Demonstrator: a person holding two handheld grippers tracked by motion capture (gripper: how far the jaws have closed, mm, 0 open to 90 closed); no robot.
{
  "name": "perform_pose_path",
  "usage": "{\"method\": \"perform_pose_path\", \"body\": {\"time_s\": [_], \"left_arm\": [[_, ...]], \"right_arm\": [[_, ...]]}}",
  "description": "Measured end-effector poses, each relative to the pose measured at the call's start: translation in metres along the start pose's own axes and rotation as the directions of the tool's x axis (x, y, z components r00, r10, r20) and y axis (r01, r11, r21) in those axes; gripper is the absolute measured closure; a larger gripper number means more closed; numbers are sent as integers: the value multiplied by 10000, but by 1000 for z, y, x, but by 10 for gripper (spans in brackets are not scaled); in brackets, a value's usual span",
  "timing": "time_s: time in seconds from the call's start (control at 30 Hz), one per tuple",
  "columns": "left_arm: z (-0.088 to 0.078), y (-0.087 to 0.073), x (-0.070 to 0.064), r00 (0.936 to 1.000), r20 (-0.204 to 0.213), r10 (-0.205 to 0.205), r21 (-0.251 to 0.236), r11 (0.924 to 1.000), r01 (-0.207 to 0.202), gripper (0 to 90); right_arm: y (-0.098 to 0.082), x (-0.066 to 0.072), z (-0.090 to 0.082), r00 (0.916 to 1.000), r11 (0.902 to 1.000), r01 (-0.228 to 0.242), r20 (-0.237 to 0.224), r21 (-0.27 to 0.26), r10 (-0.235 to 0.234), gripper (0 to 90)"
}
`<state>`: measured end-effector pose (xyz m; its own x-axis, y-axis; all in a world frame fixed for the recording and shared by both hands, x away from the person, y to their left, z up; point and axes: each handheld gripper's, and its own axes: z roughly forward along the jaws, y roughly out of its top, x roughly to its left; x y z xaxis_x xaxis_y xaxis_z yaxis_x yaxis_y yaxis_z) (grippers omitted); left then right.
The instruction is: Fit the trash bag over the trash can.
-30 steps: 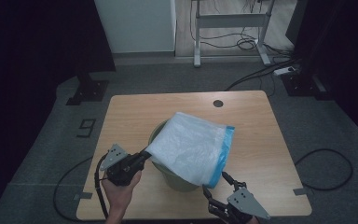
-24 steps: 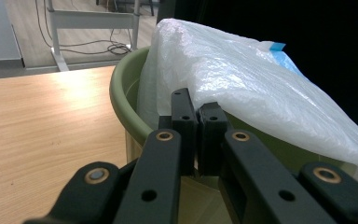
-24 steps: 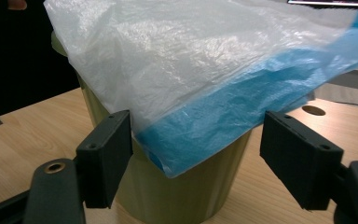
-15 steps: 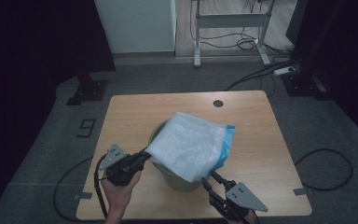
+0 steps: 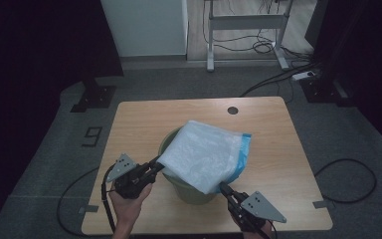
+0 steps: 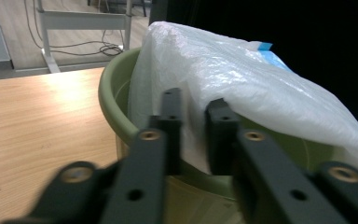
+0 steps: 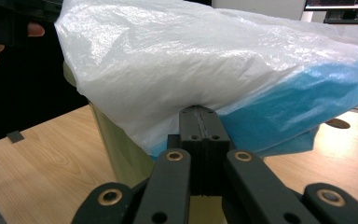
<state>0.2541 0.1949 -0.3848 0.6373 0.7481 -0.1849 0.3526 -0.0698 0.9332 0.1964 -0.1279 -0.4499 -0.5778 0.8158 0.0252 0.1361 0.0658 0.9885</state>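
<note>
Bag: a thin, crinkled, see-through white plastic bag (image 5: 204,154) with a blue band (image 5: 242,152) along one edge, lying flat and slanted across the top of the bucket, just below the middle of the high view.
Bag up close: in the right gripper view the bag (image 7: 200,60) spreads over the upper half of the frame, glossy and wrinkled, with its blue band (image 7: 293,107) at the right; in the left gripper view the bag (image 6: 242,79) drapes from upper middle down to the right edge, a bit of blue showing at the top.
Bucket: an olive green round bucket (image 5: 191,195) standing on the table under the bag; its rim and wall show in the left gripper view (image 6: 116,100) at centre left.
Left gripper: the left gripper (image 5: 151,166), lower left of the high view, sits at the bag's near left corner by the bucket rim; in its own view the left gripper (image 6: 196,133) has its jaws a little apart, and they have just been opening, with the bag's edge between them; whether the pads still press on it I cannot tell.
Right gripper: the right gripper (image 5: 226,189), lower middle of the high view, has just clenched; in its own view the right gripper (image 7: 200,122) has its jaws together, pinching the bag's lower edge where white meets blue.
Table: a light wooden table (image 5: 144,124) with a small round dark hole (image 5: 233,110) near its far edge.
Hand: a hand (image 5: 127,206) at the bottom left holds the left gripper.
</note>
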Motion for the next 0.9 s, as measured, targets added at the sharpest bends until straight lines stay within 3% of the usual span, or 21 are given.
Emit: {"method": "perform_pose_path", "body": {"time_s": [0.1, 0.23, 0.47, 0.57, 0.7, 0.9], "left_arm": [[-5, 2, -6, 9992, -28, 397, -173, 9991, -397, 589], [-9, 5, -13, 9967, 74, 808, -57, 9967, -808, 431], [-12, 7, -25, 9900, 378, 1357, -98, 9907, -1354, 328], [-10, 9, -36, 9817, 402, 1863, 3, 9825, -1864, 296], [-3, 13, -40, 9839, 620, 1678, 170, 9854, -1692, 254], [6, 19, -40, 9898, 532, 1324, 439, 9899, -1347, 255]], "right_arm": [[0, -1, 0, 10000, 10000, -45, 11, 12, 45, 890], [3, 1, -4, 10000, 9999, -47, 16, -134, 47, 888], [9, 3, -4, 9999, 9997, 119, 26, -235, -118, 845], [9, 3, -3, 10000, 9998, 84, 43, -184, -83, 841], [9, 3, -3, 10000, 9998, 64, 41, -175, -64, 836], [12, 3, -4, 9998, 9997, 180, -6, -143, -180, 835]]}}
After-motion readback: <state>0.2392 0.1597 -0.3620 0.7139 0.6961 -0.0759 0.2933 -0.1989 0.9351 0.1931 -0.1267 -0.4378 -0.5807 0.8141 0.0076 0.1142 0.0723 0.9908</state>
